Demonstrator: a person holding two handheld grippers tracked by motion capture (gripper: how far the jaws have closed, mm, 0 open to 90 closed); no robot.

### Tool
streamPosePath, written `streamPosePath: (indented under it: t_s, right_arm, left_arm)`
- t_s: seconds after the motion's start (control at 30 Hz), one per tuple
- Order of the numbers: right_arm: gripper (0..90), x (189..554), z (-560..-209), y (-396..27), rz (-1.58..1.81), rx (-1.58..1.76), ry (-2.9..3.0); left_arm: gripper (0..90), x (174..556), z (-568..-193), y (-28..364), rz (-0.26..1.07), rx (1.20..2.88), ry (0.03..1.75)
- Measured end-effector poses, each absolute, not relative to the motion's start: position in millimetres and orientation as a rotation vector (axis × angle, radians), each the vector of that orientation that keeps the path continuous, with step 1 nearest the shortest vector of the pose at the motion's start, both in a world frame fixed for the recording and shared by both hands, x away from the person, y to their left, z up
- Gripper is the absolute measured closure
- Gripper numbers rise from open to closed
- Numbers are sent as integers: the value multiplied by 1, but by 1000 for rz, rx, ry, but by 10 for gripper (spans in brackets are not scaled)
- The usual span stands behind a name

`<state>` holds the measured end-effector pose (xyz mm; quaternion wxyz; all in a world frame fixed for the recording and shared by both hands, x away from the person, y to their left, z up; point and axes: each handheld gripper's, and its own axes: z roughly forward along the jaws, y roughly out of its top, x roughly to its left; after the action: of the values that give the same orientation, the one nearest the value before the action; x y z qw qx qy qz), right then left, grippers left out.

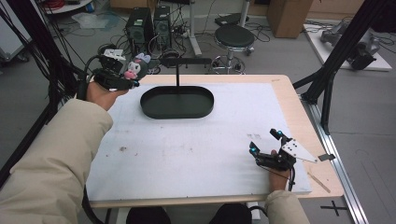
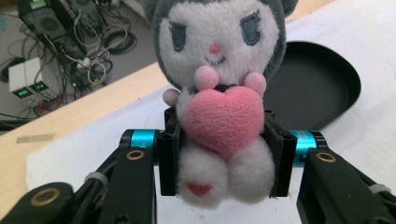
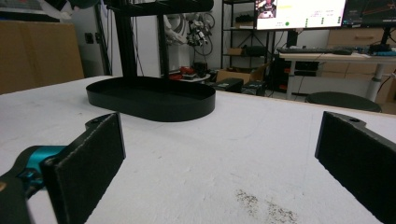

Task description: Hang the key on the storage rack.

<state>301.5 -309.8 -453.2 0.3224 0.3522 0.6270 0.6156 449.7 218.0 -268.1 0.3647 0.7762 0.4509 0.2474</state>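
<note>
High view first: the left gripper (image 1: 122, 80) is held up off the far left corner of the surface (image 1: 196, 154), its fingers clamped on a small plush toy (image 1: 134, 68). The black oval tray (image 1: 177, 102) lies just ahead and to the right of those fingers, with a thin post rising from its far rim. The right gripper (image 1: 265, 142) rests near the front right edge, well apart from the tray, its fingers spread with nothing between them.

Left gripper view: the toy (image 2: 219, 116) sits squarely between the two fingers (image 2: 169, 158), which press its soft body from both sides at the level of the pink heart; head above the fingers, feet below. The tray (image 2: 317, 84) shows past the right finger, beyond the toy's shoulder. To my eye the step is carrying the toy over to the tray. Doing it well means keeping the squeeze steady, since the plush gives under the pads, bringing the feet over the tray's open floor and clear of the post, and lowering until the feet are down before letting the fingers part, so it does not topple over the low rim.

Right gripper view: both fingers (image 3: 88, 163) stand wide apart just above the surface, and the tray (image 3: 152, 100) lies ahead between them, farther off.
</note>
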Motion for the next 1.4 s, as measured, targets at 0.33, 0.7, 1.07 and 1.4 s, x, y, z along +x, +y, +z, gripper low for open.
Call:
streamPosePath:
  t_s: [0.33,0.7,1.07,1.4]
  right_arm:
    - [7,302,-453,-310,1612,919,1649]
    - [7,302,-453,-310,1612,918,1647]
    - [7,302,-453,-310,1611,918,1648]
    - [7,302,-453,-309,1610,916,1647]
  left_arm:
    - [574,458,-269,216,660,1984,1158]
    - [573,468,-283,218,706,1946,1206]
    - [572,469,-301,227,693,1924,1262]
    - [572,468,-326,238,670,1943,1319]
